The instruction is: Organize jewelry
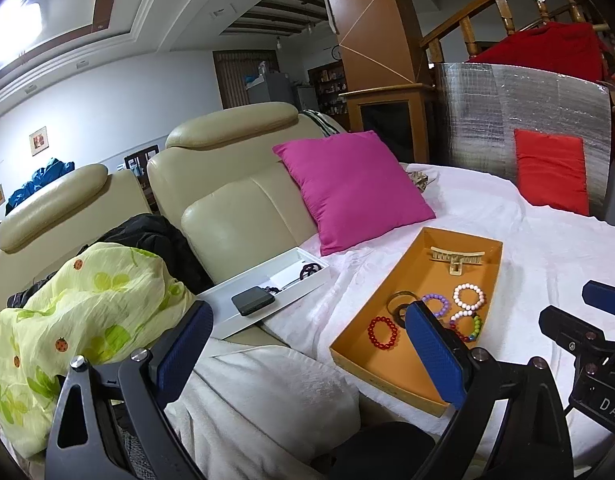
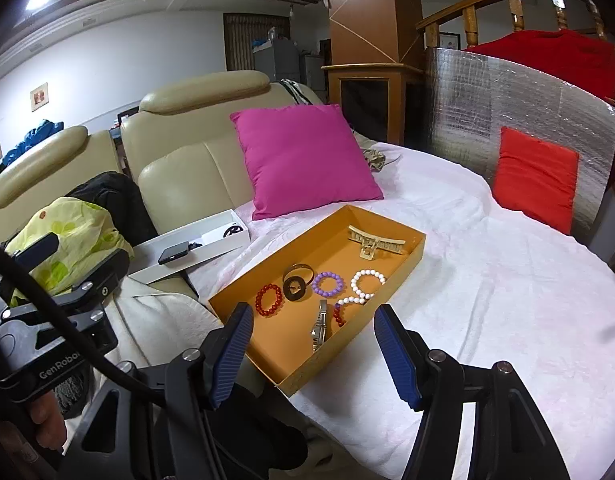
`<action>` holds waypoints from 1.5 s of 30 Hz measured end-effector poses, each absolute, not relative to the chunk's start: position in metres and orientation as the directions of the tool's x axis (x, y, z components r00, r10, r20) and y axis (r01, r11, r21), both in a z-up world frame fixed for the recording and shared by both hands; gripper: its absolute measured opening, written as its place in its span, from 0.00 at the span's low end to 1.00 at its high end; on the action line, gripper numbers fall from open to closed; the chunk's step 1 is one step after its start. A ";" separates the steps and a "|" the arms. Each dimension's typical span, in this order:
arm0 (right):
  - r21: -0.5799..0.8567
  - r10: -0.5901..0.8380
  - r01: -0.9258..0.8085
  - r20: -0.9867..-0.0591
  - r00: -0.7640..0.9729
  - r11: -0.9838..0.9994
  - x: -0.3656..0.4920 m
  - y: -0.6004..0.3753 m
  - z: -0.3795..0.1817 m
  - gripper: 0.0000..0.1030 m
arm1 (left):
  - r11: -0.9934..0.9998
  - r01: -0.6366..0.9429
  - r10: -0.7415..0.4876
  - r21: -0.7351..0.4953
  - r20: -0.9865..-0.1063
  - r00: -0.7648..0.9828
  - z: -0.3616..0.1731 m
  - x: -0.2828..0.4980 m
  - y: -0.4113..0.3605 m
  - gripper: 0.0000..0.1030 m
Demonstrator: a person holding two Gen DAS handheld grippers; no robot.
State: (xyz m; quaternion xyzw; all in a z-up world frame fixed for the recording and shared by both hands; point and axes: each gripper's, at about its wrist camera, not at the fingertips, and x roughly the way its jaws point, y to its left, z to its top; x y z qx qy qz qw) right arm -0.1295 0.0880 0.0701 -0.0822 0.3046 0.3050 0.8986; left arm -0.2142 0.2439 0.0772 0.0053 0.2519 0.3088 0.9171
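Observation:
An orange tray (image 1: 387, 384) (image 2: 327, 372) lies on a white blanket. It holds a red bead bracelet (image 1: 382, 333) (image 2: 268, 300), a purple one (image 1: 439, 304) (image 2: 327, 283), a white one (image 1: 468, 297) (image 2: 367, 282), a beige hair claw (image 1: 455, 259) (image 2: 373, 244), a dark bangle (image 2: 296, 284) and a silver watch (image 2: 320, 326). My left gripper (image 1: 309, 354) hovers open to the left of the tray's near end, holding nothing. My right gripper (image 2: 314, 354) is open just short of the tray's near corner, with nothing gripped.
A white tray (image 1: 307, 254) (image 2: 211, 236) on the beige sofa holds a black box (image 1: 252, 300) and a dark bracelet (image 1: 309, 270). Beside it lie a yellow-green cloth (image 1: 87, 300) and a black jacket. A pink pillow (image 2: 303, 160), a red cushion (image 2: 535, 176) and a foil panel stand behind.

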 end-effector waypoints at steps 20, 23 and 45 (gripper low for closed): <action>0.050 0.490 -0.595 -0.625 0.608 0.802 -0.121 0.110 0.058 0.65 | 0.804 -0.572 0.569 0.160 -0.484 0.664 0.064 -0.211 0.262 0.94; 0.050 0.488 -0.595 -0.628 0.606 0.802 -0.120 0.112 0.056 0.65 | 0.805 -0.572 0.568 0.159 -0.488 0.663 0.062 -0.209 0.264 0.94; 0.051 0.485 -0.617 -0.669 0.564 0.786 -0.090 0.135 0.033 0.65 | 0.798 -0.582 0.567 0.155 -0.519 0.640 0.048 -0.185 0.283 0.94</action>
